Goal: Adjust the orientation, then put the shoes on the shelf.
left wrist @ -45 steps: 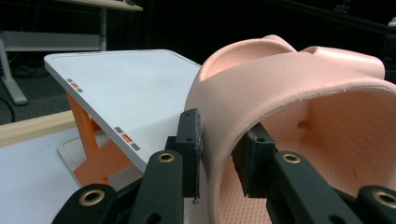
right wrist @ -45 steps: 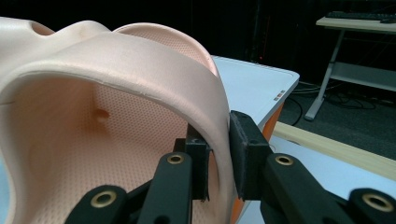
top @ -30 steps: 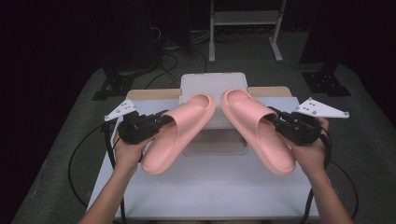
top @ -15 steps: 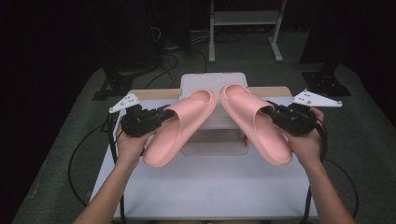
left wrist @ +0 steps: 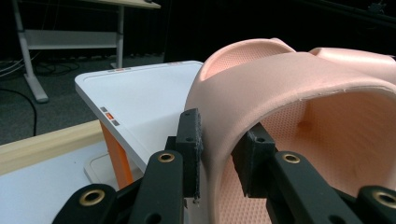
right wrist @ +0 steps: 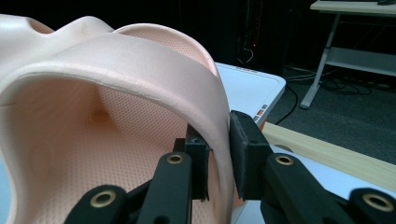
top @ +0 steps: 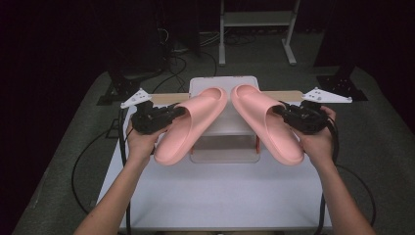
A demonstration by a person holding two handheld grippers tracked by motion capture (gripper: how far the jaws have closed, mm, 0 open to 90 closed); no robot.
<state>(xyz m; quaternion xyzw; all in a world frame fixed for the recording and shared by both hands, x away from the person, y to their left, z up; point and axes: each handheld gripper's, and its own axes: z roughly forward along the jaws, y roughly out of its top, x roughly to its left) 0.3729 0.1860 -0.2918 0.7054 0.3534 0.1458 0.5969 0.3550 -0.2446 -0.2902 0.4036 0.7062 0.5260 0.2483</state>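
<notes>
Two pink foam slides are held up above the table. My left gripper (top: 177, 111) is shut on the outer side of the left slide (top: 192, 125), pinching its strap wall (left wrist: 219, 154) between the pads. My right gripper (top: 280, 110) is shut on the outer side of the right slide (top: 266, 123), its pads clamping the strap edge (right wrist: 219, 154). Both slides angle outward toward me, toes close together over a white two-tier rack (top: 223, 84). In each gripper view the slide's dimpled footbed fills the space beyond the jaws.
The white rack with orange legs (left wrist: 116, 156) stands at the back middle of the white table (top: 215, 191). A wooden strip (top: 166, 99) runs along the table's far edge. Cables hang off both sides. A metal-framed desk (top: 257, 29) stands beyond on the dark floor.
Both hands have carried the slides a little forward and upward, toward the rack. The grips on the slides are unchanged.
</notes>
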